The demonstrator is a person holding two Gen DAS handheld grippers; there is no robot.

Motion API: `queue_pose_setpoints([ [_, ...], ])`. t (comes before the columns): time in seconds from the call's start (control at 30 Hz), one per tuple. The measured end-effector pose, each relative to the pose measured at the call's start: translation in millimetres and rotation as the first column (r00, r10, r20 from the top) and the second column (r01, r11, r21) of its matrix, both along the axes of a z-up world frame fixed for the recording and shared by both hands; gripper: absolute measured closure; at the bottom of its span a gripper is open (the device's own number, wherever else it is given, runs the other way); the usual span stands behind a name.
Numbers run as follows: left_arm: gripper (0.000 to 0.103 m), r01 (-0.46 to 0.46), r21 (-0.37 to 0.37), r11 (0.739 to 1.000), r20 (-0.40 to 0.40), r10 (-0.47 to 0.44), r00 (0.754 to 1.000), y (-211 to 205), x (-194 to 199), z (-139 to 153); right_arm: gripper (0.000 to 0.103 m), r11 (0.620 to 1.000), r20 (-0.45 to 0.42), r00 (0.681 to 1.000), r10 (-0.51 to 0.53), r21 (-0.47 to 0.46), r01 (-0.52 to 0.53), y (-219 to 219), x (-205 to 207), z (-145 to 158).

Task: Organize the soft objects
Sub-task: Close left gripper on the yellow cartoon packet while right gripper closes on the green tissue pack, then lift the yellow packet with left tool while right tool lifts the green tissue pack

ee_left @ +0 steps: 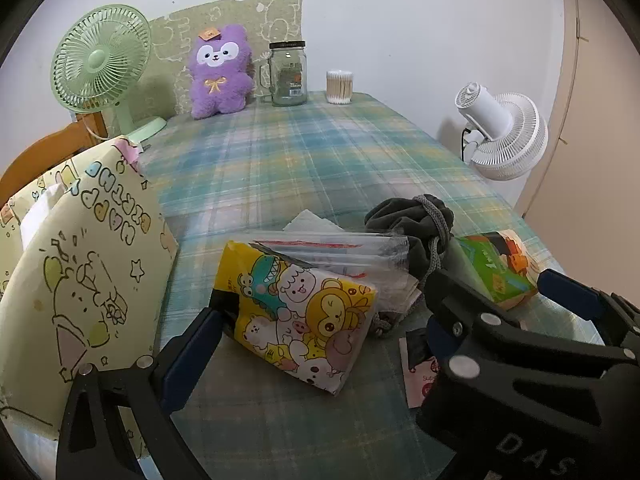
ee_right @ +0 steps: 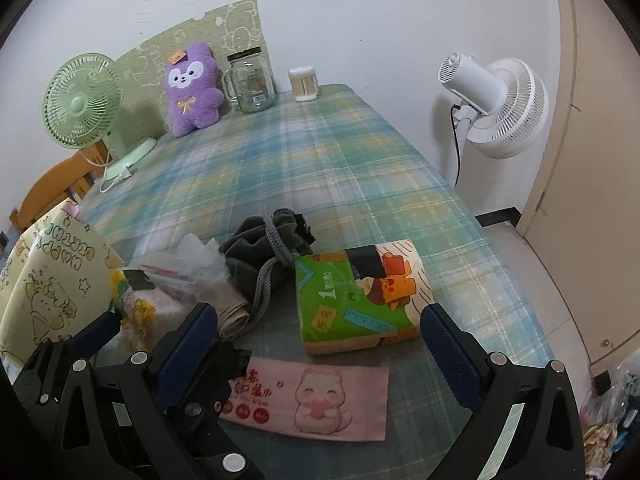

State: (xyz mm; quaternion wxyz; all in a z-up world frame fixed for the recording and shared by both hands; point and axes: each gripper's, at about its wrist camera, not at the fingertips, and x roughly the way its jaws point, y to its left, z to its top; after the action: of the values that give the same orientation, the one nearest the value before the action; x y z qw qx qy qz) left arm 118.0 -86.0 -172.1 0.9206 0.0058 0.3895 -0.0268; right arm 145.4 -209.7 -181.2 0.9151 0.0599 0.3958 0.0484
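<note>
While the wide-open right gripper (ee_right: 320, 322) straddles the green tissue pack (ee_right: 356, 296), beside it the left gripper (ee_left: 320, 312) brackets the yellow cartoon pack (ee_left: 304, 316), grasping nothing.

A green fan (ee_left: 101, 60), glass jar (ee_left: 287, 73) and cotton-swab tub (ee_left: 339, 87) stood along the surface's (ee_left: 280, 152) far edge; a white fan (ee_right: 496, 108) stood beside it.

Desk (ee_right: 320, 152) wore matt woven plaid cloth. Plush (ee_right: 192, 92) was fuzzy purple fleece. Jar (ee_right: 250, 84) was clear glossy glass with a dark lid. Tissue packs (ee_left: 304, 312) (ee_right: 360, 296) had glossy printed film. Pouch (ee_right: 264, 248) was matt grey fabric with a braided cord. Fans (ee_left: 100, 64) (ee_right: 492, 108) were smooth plastic.
</note>
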Motion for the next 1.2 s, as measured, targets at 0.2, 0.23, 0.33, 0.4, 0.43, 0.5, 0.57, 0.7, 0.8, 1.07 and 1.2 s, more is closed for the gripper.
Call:
queue_pose_setpoints([
  [0.2,0.013,0.020,0.002,1.000,-0.039,-0.020,0.999,-2.4,3.8,-5.4,0.011,0.999,-0.005,1.000,-0.013,-0.050,0.013,1.2,4.7,-4.5],
  [0.23,0.018,0.015,-0.001,1.000,-0.044,-0.015,0.999,-1.7,4.4,-5.7,0.015,0.998,-0.005,1.000,-0.017,-0.062,0.017,1.6,4.6,-5.3],
  [0.33,0.031,0.009,0.001,1.000,-0.058,-0.009,0.998,-0.7,5.8,-8.1,0.033,0.994,-0.001,0.999,-0.051,-0.098,0.050,0.5,3.5,-6.3],
  [0.4,0.039,0.011,0.005,1.000,-0.056,-0.011,0.998,-2.0,4.8,-6.9,0.042,0.992,-0.001,0.997,-0.071,-0.101,0.071,-2.8,2.2,-6.6],
  [0.43,0.044,0.018,0.003,1.000,-0.056,-0.018,0.998,-3.0,4.0,-6.6,0.042,0.993,-0.002,0.998,-0.068,-0.098,0.068,-3.5,1.3,-6.7],
  [0.5,0.048,0.026,0.016,1.000,-0.051,-0.025,0.998,-5.4,1.5,-6.2,0.047,0.992,-0.002,0.998,-0.067,-0.104,0.066,-2.3,-0.2,-6.5],
  [0.57,0.056,0.042,0.026,0.999,-0.048,-0.041,0.998,-8.0,-0.7,-5.6,0.056,0.993,-0.001,0.998,-0.056,-0.101,0.056,0.7,-3.1,-5.5],
  [0.7,0.063,0.053,0.027,0.998,-0.051,-0.052,0.997,-8.3,-3.8,-4.3,0.068,0.995,0.004,0.999,-0.040,-0.088,0.040,4.5,-7.4,-4.2],
  [0.8,0.072,0.054,0.025,0.998,-0.052,-0.052,0.997,-6.8,-7.2,-2.9,0.076,0.997,0.007,1.000,-0.023,-0.074,0.024,6.9,-11.3,-2.4],
  [1.07,0.081,0.056,0.009,0.998,-0.037,-0.056,0.998,-4.9,-17.7,3.7,0.081,0.999,0.023,1.000,0.003,-0.046,-0.002,14.2,-23.7,6.4],
  [1.2,0.081,0.057,-0.004,0.998,-0.017,-0.057,0.998,-2.7,-24.0,10.5,0.083,0.999,0.040,0.999,0.006,-0.043,-0.004,16.5,-30.2,13.3],
])
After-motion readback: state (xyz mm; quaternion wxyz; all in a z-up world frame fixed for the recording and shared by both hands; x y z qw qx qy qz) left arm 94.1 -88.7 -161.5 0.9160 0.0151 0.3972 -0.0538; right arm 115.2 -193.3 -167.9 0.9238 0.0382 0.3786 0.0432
